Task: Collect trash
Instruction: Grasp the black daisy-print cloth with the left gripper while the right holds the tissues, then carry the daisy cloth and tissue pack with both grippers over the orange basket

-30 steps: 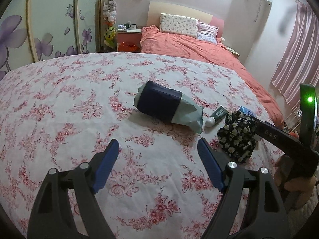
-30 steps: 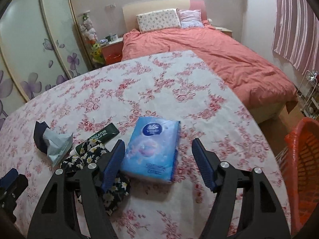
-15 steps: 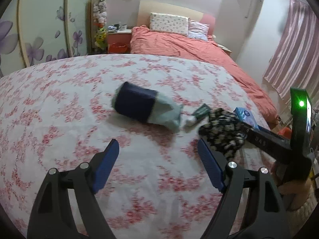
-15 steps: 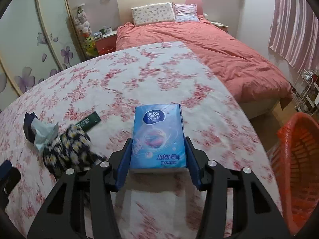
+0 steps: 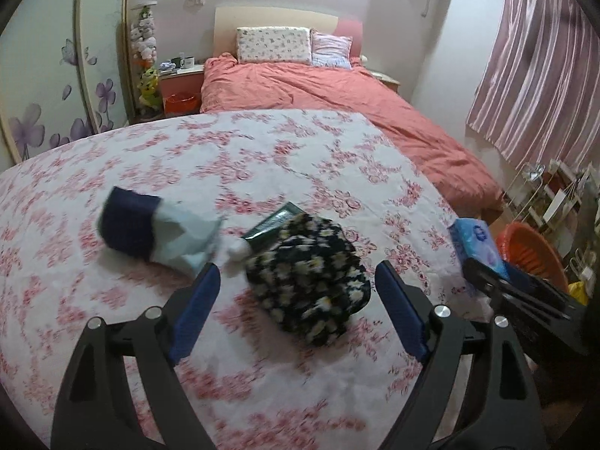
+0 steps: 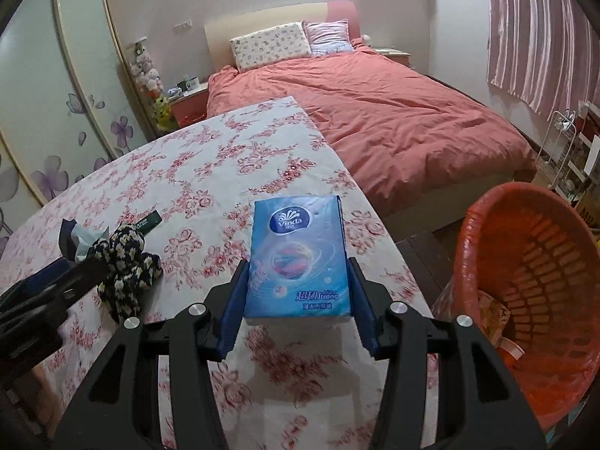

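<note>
My right gripper (image 6: 298, 264) is shut on a blue Vinda tissue pack (image 6: 298, 240), holding it above the right edge of the flowered table (image 6: 195, 172). An orange mesh basket (image 6: 525, 281) stands on the floor just right of it, with some scraps inside. My left gripper (image 5: 296, 273) is open, and a black floral cloth bundle (image 5: 311, 232) lies on the table between and beyond its fingers. Left of the bundle lie a green tube with a white cap (image 5: 270, 225) and a crumpled dark-blue and pale-green bag (image 5: 150, 232).
Behind the table is a bed with a salmon cover (image 6: 393, 123). A wardrobe with purple flowers (image 6: 56, 120) lines the left wall. A striped pink curtain (image 5: 536, 75) and a wire rack (image 6: 562, 142) are at the right. My right gripper's black body (image 5: 525, 300) also shows in the left wrist view.
The right jaws closed on the tissue pack and carried it rightward toward the basket. My left gripper slid right, from facing the crumpled bag to facing the floral bundle.
</note>
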